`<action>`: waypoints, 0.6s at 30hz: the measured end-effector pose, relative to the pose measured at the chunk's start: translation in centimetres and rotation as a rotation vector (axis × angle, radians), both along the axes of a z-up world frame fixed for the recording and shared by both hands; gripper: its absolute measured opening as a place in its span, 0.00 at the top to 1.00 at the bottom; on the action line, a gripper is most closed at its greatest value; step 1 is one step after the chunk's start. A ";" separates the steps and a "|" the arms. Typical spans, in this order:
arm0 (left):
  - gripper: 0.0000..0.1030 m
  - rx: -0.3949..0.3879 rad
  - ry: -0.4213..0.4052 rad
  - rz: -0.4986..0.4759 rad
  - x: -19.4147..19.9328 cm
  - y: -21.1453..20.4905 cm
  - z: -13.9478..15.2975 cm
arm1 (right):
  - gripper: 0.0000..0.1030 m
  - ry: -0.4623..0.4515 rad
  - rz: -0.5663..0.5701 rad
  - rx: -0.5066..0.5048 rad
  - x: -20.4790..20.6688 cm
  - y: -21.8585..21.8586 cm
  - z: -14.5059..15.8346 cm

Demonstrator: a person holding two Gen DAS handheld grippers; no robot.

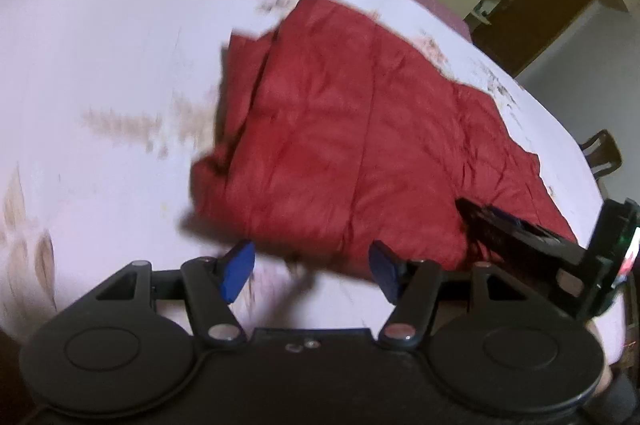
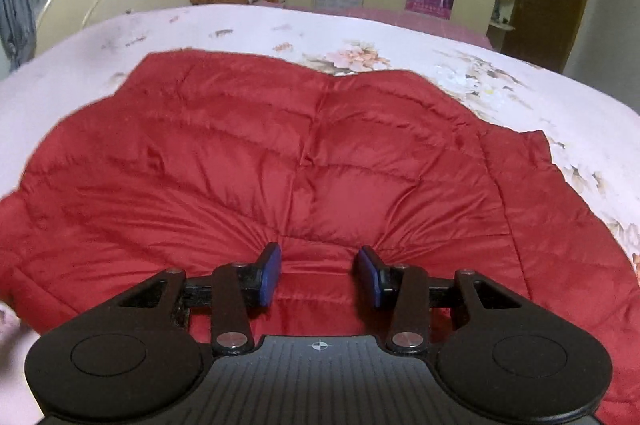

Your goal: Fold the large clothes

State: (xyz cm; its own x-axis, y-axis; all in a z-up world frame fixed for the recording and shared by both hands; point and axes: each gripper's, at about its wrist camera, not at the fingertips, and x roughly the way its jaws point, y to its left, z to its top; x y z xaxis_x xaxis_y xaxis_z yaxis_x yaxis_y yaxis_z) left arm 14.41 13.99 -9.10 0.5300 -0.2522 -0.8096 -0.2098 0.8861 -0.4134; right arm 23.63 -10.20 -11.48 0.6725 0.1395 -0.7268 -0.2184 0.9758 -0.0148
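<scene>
Folding is partly done: we pinch the red quilted jacket [image 2: 280,161] with the right gripper [image 2: 318,275]; left gripper [image 1: 308,275] gapes empty; further folds remain.

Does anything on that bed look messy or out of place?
Only the red padded jacket: it lies rumpled on the flowered bedspread, its left edge bunched in uneven layers. No stains or tears show.

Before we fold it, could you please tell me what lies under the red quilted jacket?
The red quilted jacket lies on a floral bedspread. Whatever is beneath its middle is covered.
</scene>
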 end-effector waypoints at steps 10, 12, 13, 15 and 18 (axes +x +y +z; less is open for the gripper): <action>0.38 -0.302 0.027 0.148 2.2 0.9 -4.2 | 0.59 0.016 0.014 0.034 0.0 -0.8 1.9; 0.37 -0.306 0.007 0.167 2.9 0.4 -4.3 | 0.58 0.005 0.028 0.033 -0.2 -0.9 2.5; 0.36 -0.305 0.003 0.179 3.4 0.3 -4.4 | 0.58 0.000 0.036 0.027 -0.3 -0.9 2.8; 0.34 -0.313 -0.006 0.201 4.1 0.1 -4.5 | 0.58 -0.011 0.046 0.023 -0.6 -1.2 3.4; 0.33 -0.310 -0.022 0.228 4.9 -0.3 -4.6 | 0.58 -0.016 0.049 0.029 -1.0 -1.8 4.0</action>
State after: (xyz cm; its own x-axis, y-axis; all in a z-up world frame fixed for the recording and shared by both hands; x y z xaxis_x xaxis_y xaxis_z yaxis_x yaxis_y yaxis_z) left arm 19.32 13.72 -13.74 0.6169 -0.3568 -0.7015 -0.3751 0.6503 -0.6606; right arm 22.66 -12.00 -7.52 0.6755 0.1932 -0.7116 -0.2661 0.9639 0.0091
